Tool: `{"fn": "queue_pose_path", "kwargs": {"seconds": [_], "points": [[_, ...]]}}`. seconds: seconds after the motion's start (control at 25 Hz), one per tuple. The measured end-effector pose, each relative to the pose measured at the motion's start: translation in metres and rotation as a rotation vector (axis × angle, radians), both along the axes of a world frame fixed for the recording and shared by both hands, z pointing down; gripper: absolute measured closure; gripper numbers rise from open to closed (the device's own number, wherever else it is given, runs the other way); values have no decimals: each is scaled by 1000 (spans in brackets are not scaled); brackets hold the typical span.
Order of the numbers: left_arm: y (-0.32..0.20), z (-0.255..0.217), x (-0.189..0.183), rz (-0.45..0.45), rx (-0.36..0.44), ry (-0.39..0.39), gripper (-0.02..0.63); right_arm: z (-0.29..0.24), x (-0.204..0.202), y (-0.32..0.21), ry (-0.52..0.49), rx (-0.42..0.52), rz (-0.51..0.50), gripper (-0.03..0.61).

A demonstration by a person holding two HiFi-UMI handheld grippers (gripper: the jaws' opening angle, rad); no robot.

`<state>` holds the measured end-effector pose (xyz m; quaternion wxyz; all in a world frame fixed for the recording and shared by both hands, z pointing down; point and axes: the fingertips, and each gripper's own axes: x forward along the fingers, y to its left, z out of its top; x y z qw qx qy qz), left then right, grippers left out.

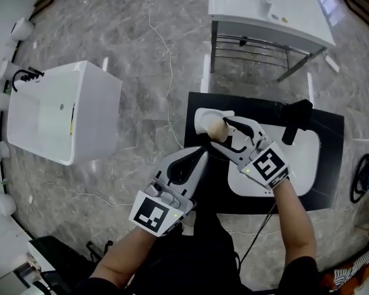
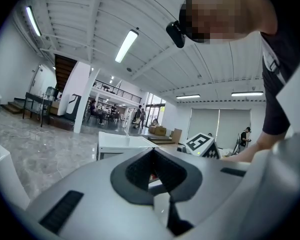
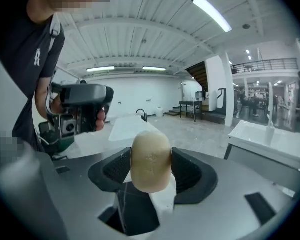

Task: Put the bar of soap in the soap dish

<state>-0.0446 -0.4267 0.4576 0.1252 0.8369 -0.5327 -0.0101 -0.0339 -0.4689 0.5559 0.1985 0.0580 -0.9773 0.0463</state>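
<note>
Carrying the bar of soap (image 1: 216, 127) to the soap dish (image 1: 204, 117) is, by my reading, the step in hand. In the head view the right gripper (image 1: 221, 133) is holding the bar over the near edge of the white dish. The dish is sitting close to the far left corner of the black worktop (image 1: 258, 106), just beside the white basin (image 1: 310, 165). Whether the bar is already touching the dish is not showing from here. The left gripper (image 1: 200, 151) is hanging at the worktop's left edge, nearer the person and taking no part.

In the left gripper view that gripper's jaws are lying all but together, with only a sliver of gap between the dark pads (image 2: 140, 171) and nothing caught in it. It is looking out across the room, not at the dish.

In the right gripper view the jaws are pressing on both sides of the bar (image 3: 150, 160), which is standing upright between the ribbed pads (image 3: 186, 171) and filling the gap. The bar is looking pale cream and rounded like a pebble, matt, with a faint mark pressed into its face. It is probably smooth enough to slip if the grip slackens early. A white surface, likely the dish, is peeping out just below it, with the dark veined worktop showing to the left.

The next move is calling for lowering the bar until it is resting inside the dish's hollow, then parting the jaws gently and drawing back without nudging the dish
</note>
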Motion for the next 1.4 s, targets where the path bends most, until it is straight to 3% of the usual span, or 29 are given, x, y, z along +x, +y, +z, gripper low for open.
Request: {"fn": "queue_pose_path", "kwargs": {"seconds": [0.2, 0.32, 0.48, 0.68, 1.4], "points": [[-5, 29, -8, -19, -60, 5, 606, 56, -12, -12, 139, 114, -111, 321], [-9, 37, -12, -32, -30, 1, 606, 83, -16, -16, 203, 150, -160, 321], [-6, 53, -10, -21, -111, 13, 606, 107, -23, -21, 260, 185, -213, 321], [-7, 58, -10, -28, -122, 27, 606, 128, -23, -26, 325, 219, -260, 321], [-11, 69, -11, -34, -150, 35, 606, 151, -24, -25, 371, 194, -344, 321]]}}
